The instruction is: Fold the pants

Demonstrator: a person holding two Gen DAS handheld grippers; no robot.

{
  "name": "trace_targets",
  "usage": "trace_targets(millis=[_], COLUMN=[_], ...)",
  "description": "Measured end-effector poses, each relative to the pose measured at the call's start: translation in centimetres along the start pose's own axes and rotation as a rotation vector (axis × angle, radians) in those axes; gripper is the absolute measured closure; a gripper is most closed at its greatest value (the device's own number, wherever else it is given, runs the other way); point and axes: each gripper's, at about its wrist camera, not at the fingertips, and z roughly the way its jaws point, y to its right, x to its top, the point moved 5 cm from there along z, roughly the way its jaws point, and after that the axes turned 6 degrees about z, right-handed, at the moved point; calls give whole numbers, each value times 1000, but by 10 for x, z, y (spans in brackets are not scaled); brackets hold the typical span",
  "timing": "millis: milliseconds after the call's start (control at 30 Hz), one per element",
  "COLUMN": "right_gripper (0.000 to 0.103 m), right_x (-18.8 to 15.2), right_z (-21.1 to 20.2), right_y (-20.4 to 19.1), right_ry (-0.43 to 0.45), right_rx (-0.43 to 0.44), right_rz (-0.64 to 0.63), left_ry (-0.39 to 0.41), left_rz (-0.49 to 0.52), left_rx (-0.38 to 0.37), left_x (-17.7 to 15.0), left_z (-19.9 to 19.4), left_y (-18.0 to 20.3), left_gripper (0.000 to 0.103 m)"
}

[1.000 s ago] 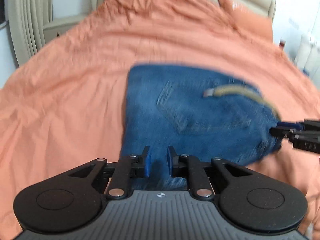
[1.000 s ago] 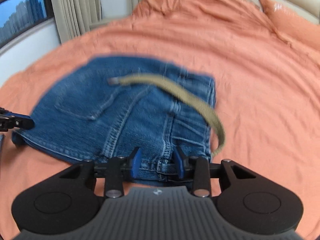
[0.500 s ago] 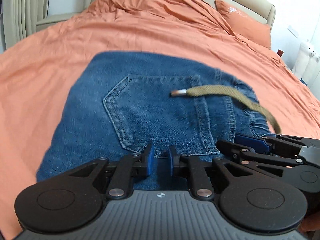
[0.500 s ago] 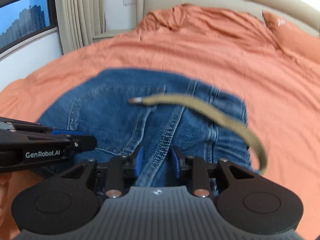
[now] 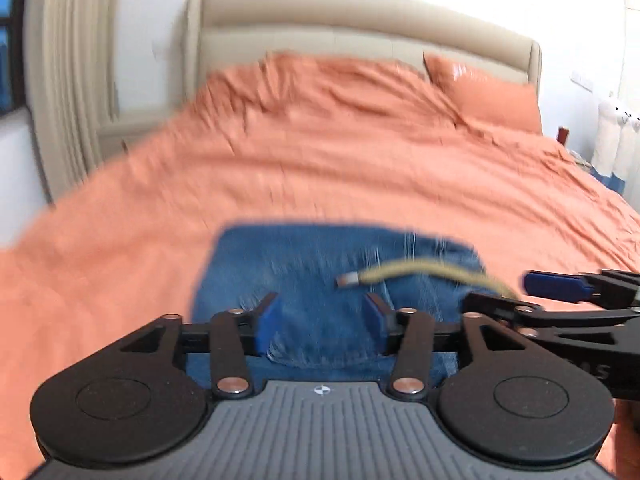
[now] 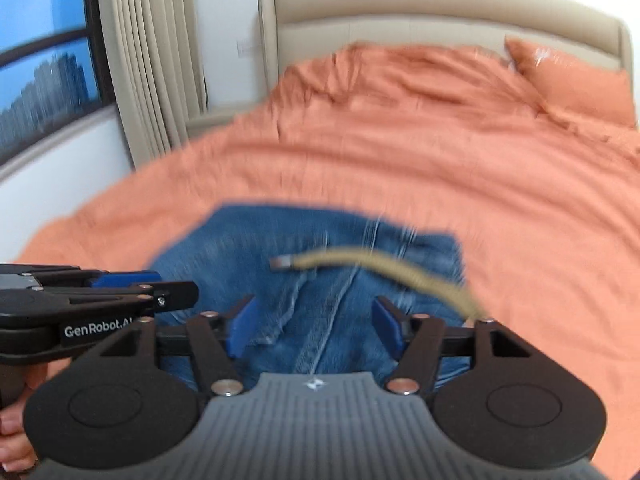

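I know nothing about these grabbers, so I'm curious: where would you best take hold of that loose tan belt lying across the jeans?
Probably near the metal tip of the belt, coming down from above with the right gripper, whose jaws are open. That end lies free on the folded jeans, and the strap is narrow and flat, so it should pinch easily across its width.

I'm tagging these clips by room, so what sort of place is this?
Most likely a bedroom in a home. The folded jeans lie on a bed with an orange cover, backed by a padded beige headboard and an orange pillow, with curtains beside a window.
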Motion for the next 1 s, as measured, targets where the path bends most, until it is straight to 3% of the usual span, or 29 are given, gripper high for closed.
trace_targets(millis=[67, 233, 333, 600, 1000], right_gripper=[26, 22, 22, 22, 22], right_x=[6, 1, -9, -46, -69], right_z=[-32, -98, -132, -183, -162], right_y=[-3, -13, -16, -23, -12], right_ry=[47, 117, 163, 211, 135], right_rx=[-10, -47, -63, -90, -94], right_rz=[-1, -40, -47, -95, -29], left_ry=[47, 96, 97, 89, -48], left_rz=[10, -10, -14, 36, -22], left_rx=[34, 107, 170, 184, 171], left_x=[5, -1, -7, -29, -59], left_z=[-31, -93, -117, -139, -110], left_y=[3, 5, 8, 25, 30], left_gripper=[21, 2, 1, 1, 1])
